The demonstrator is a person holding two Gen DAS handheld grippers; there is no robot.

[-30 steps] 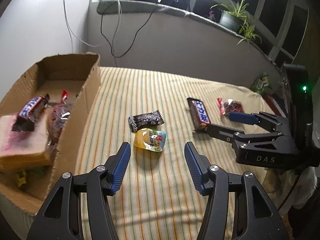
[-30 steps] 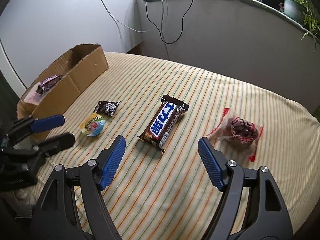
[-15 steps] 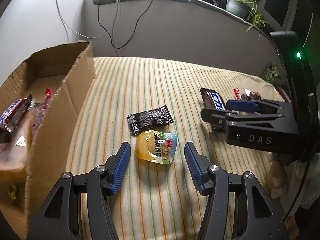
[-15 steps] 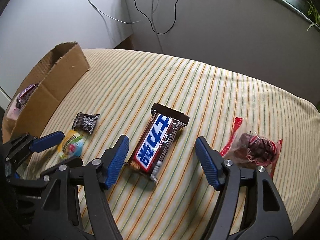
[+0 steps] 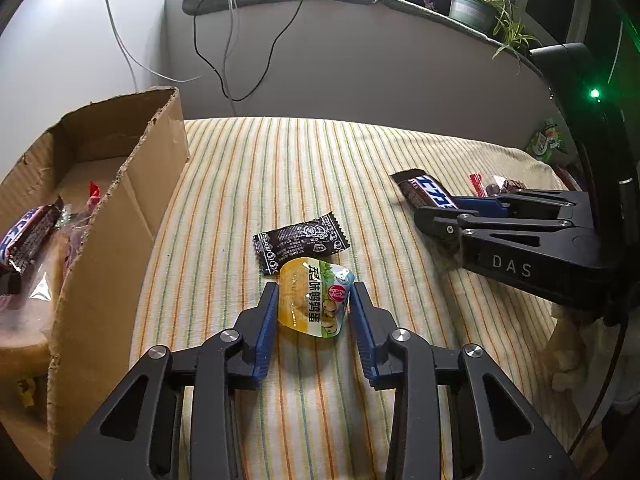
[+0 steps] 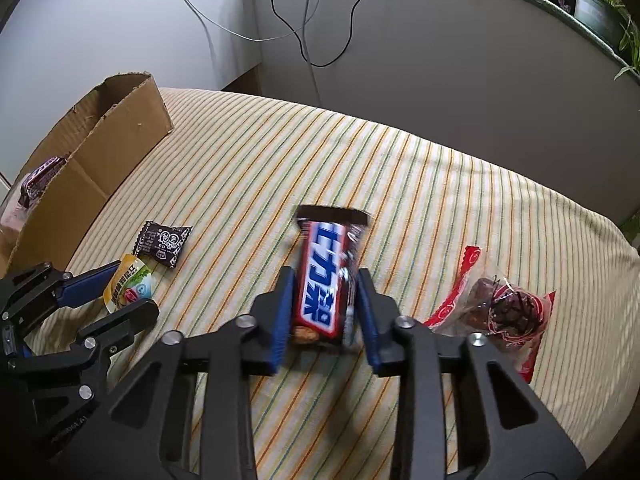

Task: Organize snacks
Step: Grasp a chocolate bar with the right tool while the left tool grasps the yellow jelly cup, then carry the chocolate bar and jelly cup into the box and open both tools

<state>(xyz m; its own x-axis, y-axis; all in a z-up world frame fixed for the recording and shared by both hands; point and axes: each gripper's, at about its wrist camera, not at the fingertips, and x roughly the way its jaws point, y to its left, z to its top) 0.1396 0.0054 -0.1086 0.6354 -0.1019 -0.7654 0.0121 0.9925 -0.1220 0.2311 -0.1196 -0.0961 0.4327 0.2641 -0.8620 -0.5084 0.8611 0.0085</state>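
Surface: striped yellow-green cloth covers the table you are working on, below a grey wall with hanging cables
Left gripper: your left gripper has its blue pads pressed against both sides of the yellow jelly cup with a printed foil lid, near the middle of the cloth
Dark wrapper: small black sachet with white print lies touching the cup's far edge
Right gripper: your right gripper pinches the brown chocolate bar with a blue-and-white label by its near end
Red packet: clear red-edged packet with a dark cake lies just beside the bar, toward the right edge
Box: open brown cardboard box stands at the left edge, holding wrapped snacks
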